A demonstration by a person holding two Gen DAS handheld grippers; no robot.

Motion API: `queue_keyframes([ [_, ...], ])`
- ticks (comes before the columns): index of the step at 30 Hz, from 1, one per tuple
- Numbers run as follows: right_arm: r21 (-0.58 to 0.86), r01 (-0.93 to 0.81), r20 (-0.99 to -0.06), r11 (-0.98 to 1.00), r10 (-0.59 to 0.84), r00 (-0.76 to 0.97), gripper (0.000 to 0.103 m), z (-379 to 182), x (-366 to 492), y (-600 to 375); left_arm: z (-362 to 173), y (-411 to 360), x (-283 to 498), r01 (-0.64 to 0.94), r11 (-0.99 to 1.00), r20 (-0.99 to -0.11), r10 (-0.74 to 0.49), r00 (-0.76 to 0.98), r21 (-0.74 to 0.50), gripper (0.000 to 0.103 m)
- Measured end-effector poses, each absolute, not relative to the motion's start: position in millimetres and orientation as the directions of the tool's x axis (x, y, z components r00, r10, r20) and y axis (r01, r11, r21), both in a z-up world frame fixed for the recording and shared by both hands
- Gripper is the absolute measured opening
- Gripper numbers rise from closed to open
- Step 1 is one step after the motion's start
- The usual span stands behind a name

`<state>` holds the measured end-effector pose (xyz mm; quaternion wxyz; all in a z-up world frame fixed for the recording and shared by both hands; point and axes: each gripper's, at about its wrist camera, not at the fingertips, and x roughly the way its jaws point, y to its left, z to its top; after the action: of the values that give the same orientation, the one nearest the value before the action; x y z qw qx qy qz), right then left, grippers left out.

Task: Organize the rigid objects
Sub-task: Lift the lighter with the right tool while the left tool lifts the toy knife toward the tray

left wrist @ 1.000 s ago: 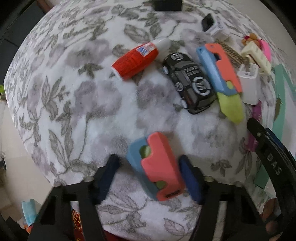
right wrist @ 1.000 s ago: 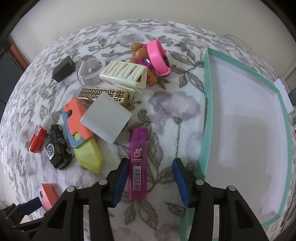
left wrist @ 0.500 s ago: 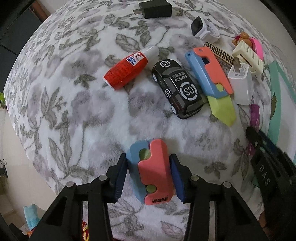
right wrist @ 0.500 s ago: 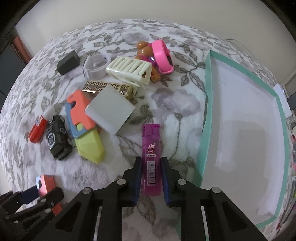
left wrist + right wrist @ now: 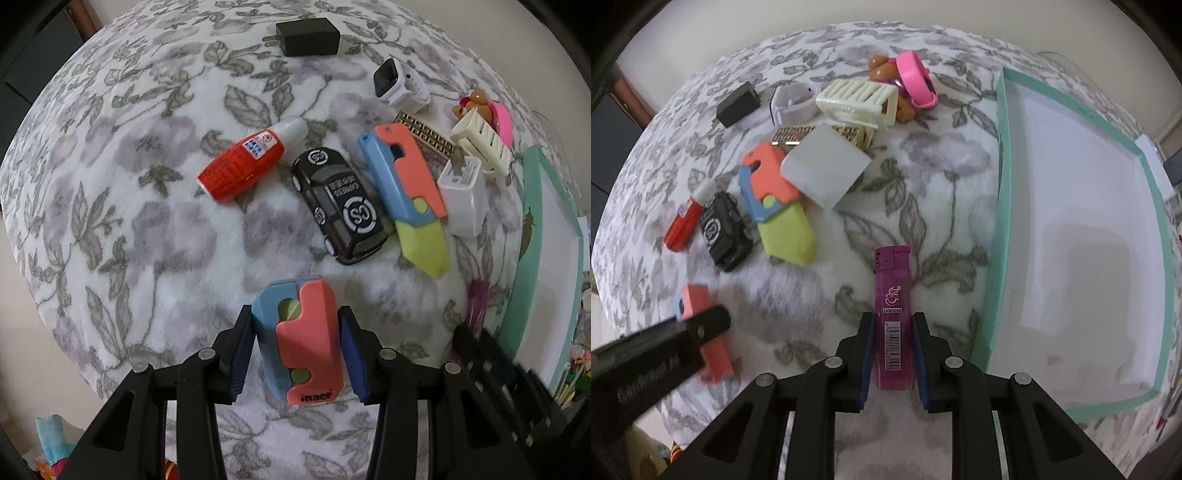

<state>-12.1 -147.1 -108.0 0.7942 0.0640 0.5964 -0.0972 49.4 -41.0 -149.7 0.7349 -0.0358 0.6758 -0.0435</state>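
Note:
My left gripper point(image 5: 295, 323) points straight down and is shut on a folded blue-and-coral toy knife point(image 5: 306, 354), held just above the flowered cloth. In the right wrist view that toy point(image 5: 705, 332) shows at lower left under the blurred black left gripper. My right gripper point(image 5: 893, 326) is shut on the lower half of a purple lighter point(image 5: 892, 280), whose top sticks out ahead of the fingers. A white tray with a teal rim point(image 5: 995, 240) lies right beside the lighter; its floor is bare.
On the cloth lie a red glue bottle point(image 5: 243, 162), a black toy car point(image 5: 340, 206), an open toy knife with a yellow-green blade point(image 5: 402, 177), a white charger point(image 5: 463, 195), a black charger point(image 5: 308, 36), a white watch point(image 5: 400, 86), a cream hair clip point(image 5: 857, 99) and a pink bracelet point(image 5: 916, 79).
Both grippers went from open to shut, the left on the folded toy knife, the right on the purple lighter. The left has since risen with its toy; the right has shifted towards the tray.

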Motion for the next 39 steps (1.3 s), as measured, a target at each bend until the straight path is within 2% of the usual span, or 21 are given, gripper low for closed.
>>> queue_keyframes([
  [16, 0.213, 0.331, -0.941, 0.919, 0.102, 0.322, 0.021, -90.1, -39.5, -173.5, -124.8, -23.3, 68.8, 0.004, 0.987, -0.977, -0.16, 0.139, -0.161, 0.045],
  [30, 0.251, 0.341, -0.922, 0.906, 0.117, 0.368, 0.021, -67.8, -34.3, -188.9, -62.8, 0.2, 64.7, -0.015, 0.969, -0.948, -0.239, 0.211, -0.247, 0.043],
  [39, 0.25, 0.334, -0.921, 0.909, 0.116, 0.373, 0.021, -69.5, -28.1, -187.2, -39.5, 6.0, 63.3, -0.006, 0.972, -0.946, -0.226, 0.23, -0.234, 0.042],
])
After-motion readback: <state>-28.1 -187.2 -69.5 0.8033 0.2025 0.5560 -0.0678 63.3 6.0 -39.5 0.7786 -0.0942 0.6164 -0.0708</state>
